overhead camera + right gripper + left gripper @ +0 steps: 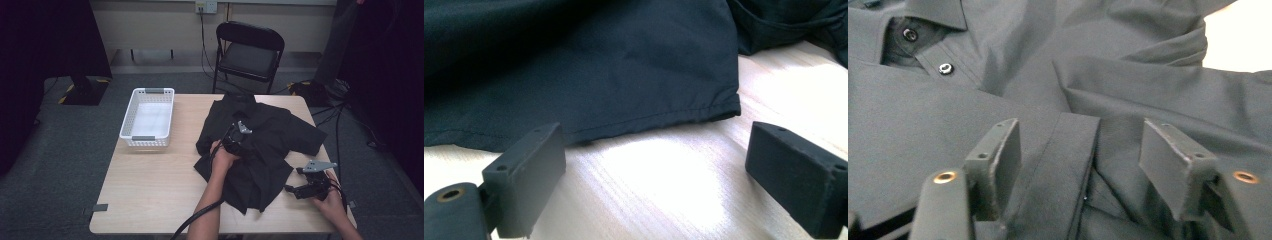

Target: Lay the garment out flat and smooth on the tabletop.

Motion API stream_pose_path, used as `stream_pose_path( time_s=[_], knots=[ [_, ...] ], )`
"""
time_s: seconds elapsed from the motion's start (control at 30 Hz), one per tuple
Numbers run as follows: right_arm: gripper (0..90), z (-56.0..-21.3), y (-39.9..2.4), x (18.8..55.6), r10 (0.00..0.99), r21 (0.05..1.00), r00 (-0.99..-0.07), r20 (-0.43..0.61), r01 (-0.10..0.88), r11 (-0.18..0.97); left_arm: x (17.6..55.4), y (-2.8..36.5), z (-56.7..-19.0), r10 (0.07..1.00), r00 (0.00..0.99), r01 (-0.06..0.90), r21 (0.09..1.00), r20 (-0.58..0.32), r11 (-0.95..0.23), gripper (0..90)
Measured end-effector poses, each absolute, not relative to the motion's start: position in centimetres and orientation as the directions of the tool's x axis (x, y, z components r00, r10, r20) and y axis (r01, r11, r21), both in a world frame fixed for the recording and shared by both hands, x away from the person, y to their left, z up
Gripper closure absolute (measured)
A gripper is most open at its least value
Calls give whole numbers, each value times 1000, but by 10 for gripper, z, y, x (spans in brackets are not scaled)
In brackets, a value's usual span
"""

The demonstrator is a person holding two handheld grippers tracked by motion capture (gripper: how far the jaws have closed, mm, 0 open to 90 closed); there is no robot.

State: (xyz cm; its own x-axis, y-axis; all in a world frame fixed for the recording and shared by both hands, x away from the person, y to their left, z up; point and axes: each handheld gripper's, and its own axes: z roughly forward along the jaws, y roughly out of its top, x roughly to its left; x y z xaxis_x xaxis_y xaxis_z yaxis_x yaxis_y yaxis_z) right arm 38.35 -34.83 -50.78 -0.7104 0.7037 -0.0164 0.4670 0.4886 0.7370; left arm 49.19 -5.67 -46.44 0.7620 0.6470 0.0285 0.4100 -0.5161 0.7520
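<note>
The black shirt (260,145) is spread crumpled over the right half of the bench (150,185), its collar toward the top of the high view. In the left gripper view its button placket (1068,165) is seen as a long strip running from the lower middle of the frame up toward the collar (933,15) at upper left. That strip lies straight between the left tongs (1080,165), whose jaws are held apart on either side of it without pressing on it, so this hand is judged nearer to a grip. The shirt's hem (664,117) is seen across the middle of the right gripper view, just beyond the right tongs (654,175), which are held wide apart over bare wood. A white basket (147,117) is set well apart at upper left.
</note>
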Motion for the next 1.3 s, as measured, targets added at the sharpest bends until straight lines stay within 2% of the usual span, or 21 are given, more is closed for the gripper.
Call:
stream_pose_path(
  time_s=[0.13,0.2,0.6,0.87,1.0,1.17,1.3],
  knots=[
    [80,-508,-348,384,704,737,-710,-17,467,489,496,-62,-473,646,760,411,720,68,-560,411],
    [80,-508,-348,384,704,737,-710,-18,466,489,497,-64,-478,651,754,417,699,92,-582,477],
    [80,-508,-348,384,704,737,-710,-17,467,489,499,-66,-488,657,751,438,689,74,-578,629],
    [82,-508,-348,384,705,737,-709,-17,468,487,499,-71,-483,668,742,466,671,58,-577,859],
    [83,-508,-348,384,706,738,-708,-17,468,487,499,-69,-479,682,730,487,672,37,-558,875],
    [82,-508,-348,384,706,737,-708,-17,468,487,495,-60,-465,697,717,491,715,-6,-498,875],
    [83,-508,-348,384,706,738,-708,-16,469,486,492,-52,-452,714,700,492,730,-7,-475,876]
  ],
)
